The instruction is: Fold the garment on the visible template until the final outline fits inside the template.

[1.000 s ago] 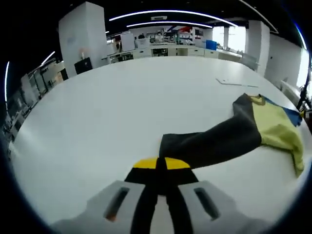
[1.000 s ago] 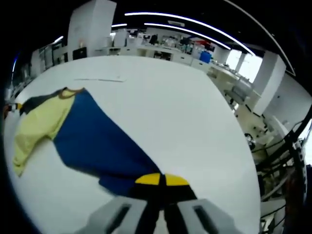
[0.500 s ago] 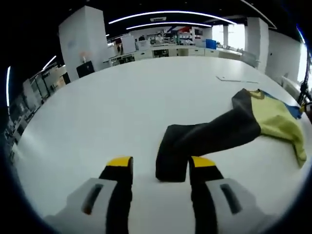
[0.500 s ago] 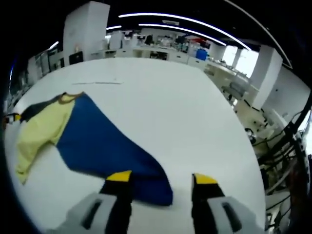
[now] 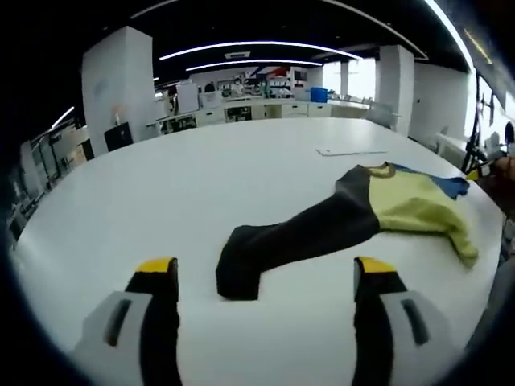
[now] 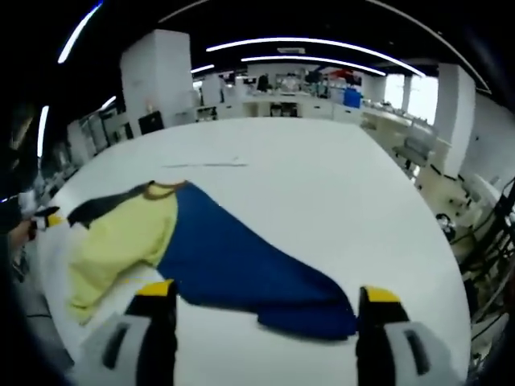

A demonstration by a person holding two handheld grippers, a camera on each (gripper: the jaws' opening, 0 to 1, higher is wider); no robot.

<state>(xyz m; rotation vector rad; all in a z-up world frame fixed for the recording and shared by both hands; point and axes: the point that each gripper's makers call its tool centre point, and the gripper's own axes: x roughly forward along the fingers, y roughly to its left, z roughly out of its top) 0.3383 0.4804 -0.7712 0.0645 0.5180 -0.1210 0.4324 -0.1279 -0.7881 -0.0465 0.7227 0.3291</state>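
Garment: a long-sleeved top (image 5: 378,211) in black, yellow and blue lies spread on a white table (image 5: 201,185), not yet folded into any compact shape.
Black sleeve: in the left gripper view it stretches out flat toward the camera, its cuff (image 5: 237,277) resting on the table between the jaw tips but touching neither.
Blue part: in the right gripper view a broad blue panel (image 6: 241,269) fans toward the camera, its far corner lying just ahead of the jaws.
Yellow part: the middle of the garment (image 6: 121,241), bunched and creased.
Template: a thin flat sheet (image 5: 354,150) lies beyond the collar, apart from the garment; I judge it may be the template, but I cannot tell.
Left gripper (image 5: 265,277): jaws spread wide, holding nothing.
Right gripper (image 6: 265,301): jaws spread wide, holding nothing.
Progress: by my judgement the task is at an early stage; the garment is laid out, and all the folding remains.
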